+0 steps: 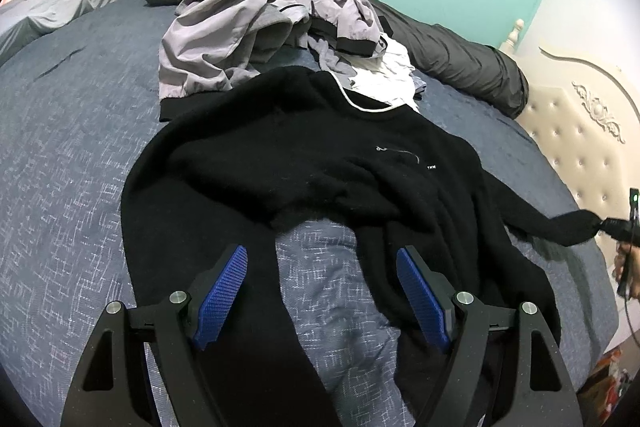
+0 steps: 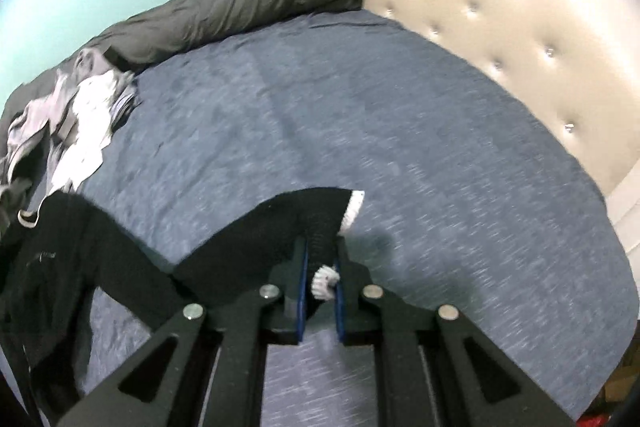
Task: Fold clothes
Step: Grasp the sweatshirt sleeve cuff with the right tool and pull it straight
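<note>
A black sweater (image 1: 304, 155) with a white-trimmed neck lies spread on the blue bedspread (image 1: 64, 167). My left gripper (image 1: 322, 291) is open and empty, hovering over the sweater's lower part with its blue pads (image 1: 222, 297) wide apart. My right gripper (image 2: 320, 267) is shut on the cuff of the sweater's sleeve (image 2: 304, 219), which has a white edge, and holds it stretched out to the right. In the left wrist view that sleeve (image 1: 568, 225) runs out to the right gripper (image 1: 624, 227) at the frame's right edge.
A pile of grey and white clothes (image 1: 256, 31) lies beyond the sweater. A rolled dark grey duvet (image 1: 452, 55) runs along the far side by the turquoise wall. A cream tufted headboard (image 2: 500, 19) stands to the right.
</note>
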Tool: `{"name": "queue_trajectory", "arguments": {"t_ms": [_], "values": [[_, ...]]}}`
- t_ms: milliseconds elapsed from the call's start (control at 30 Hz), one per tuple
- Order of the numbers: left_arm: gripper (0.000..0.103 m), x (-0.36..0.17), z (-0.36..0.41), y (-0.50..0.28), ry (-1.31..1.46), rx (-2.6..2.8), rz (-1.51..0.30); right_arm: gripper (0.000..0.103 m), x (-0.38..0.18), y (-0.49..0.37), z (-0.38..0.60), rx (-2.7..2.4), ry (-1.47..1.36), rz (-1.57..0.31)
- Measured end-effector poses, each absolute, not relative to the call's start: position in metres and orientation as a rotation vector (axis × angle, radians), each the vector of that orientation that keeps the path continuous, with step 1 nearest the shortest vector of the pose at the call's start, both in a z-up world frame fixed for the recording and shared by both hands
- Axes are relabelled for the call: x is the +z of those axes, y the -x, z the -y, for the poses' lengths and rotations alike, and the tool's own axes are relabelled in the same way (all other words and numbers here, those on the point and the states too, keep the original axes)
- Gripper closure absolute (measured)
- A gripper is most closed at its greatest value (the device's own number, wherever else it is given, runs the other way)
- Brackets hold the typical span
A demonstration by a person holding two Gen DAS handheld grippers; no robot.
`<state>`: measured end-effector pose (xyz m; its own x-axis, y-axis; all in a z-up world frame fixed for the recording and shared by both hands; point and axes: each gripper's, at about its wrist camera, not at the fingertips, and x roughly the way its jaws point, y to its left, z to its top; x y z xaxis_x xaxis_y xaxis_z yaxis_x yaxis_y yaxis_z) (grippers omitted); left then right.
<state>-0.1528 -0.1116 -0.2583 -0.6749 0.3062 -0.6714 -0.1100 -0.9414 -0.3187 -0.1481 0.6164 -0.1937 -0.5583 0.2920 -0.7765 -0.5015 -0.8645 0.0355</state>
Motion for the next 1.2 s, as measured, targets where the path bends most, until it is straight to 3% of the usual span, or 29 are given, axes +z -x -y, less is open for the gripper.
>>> {"name": "queue_trajectory", "arguments": {"t_ms": [333, 533, 700, 933, 1200], "values": [[0.022, -0.263, 0.107, 0.156, 1.154, 2.642, 0.363, 0.093, -0.188, 0.144, -0.648, 2.37, 1.043, -0.338], [0.022, -0.265, 0.106, 0.159, 1.167, 2.634, 0.372, 0.089, -0.242, 0.145, -0.656, 2.281, 1.228, -0.479], [0.022, -0.258, 0.107, 0.158, 1.151, 2.639, 0.38, 0.082, -0.246, 0.118, -0.654, 2.274, 1.139, -0.593], [0.022, -0.231, 0.111, 0.151, 1.135, 2.661, 0.385, 0.064, -0.234, 0.098, -0.594, 2.469, 1.186, -0.676], [0.022, -0.195, 0.14, 0.124, 1.24, 2.628, 0.378, 0.063, -0.223, 0.09, -0.488, 2.725, 1.328, -0.696]]}}
